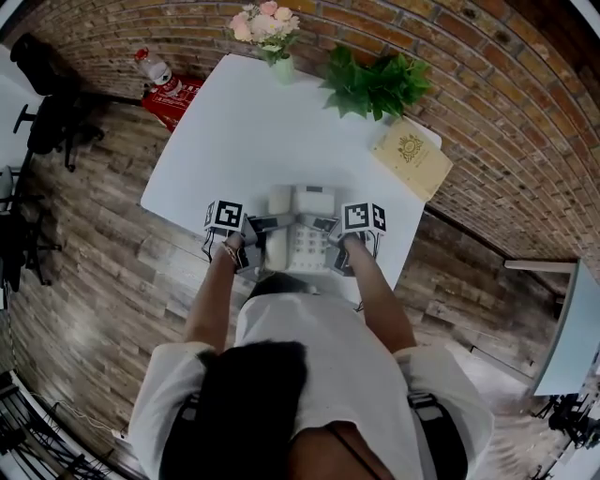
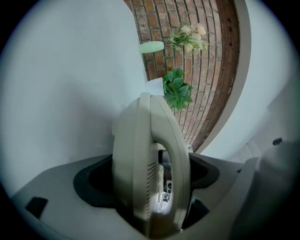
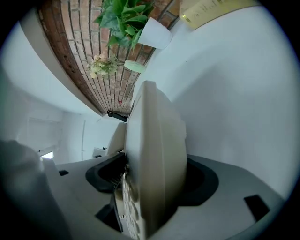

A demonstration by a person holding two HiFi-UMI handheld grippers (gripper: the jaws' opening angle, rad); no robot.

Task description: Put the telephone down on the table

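A beige desk telephone (image 1: 300, 234) lies at the near edge of the white table (image 1: 244, 131), its handset on the left side. My left gripper (image 1: 251, 231) is shut on the telephone's left edge; in the left gripper view the handset and base (image 2: 150, 164) fill the space between the jaws. My right gripper (image 1: 336, 234) is at the telephone's right edge. There the telephone's body (image 3: 154, 159) stands between the jaws with dark gaps beside it, so the jaws look open around it. The keypad shows low in that view.
A vase of pink flowers (image 1: 267, 28) and a green plant (image 1: 375, 84) stand at the table's far edge, against the brick wall. A tan book (image 1: 412, 155) lies at the far right corner. A red pack with a bottle (image 1: 173, 98) and a black chair (image 1: 47, 94) are on the floor to the left.
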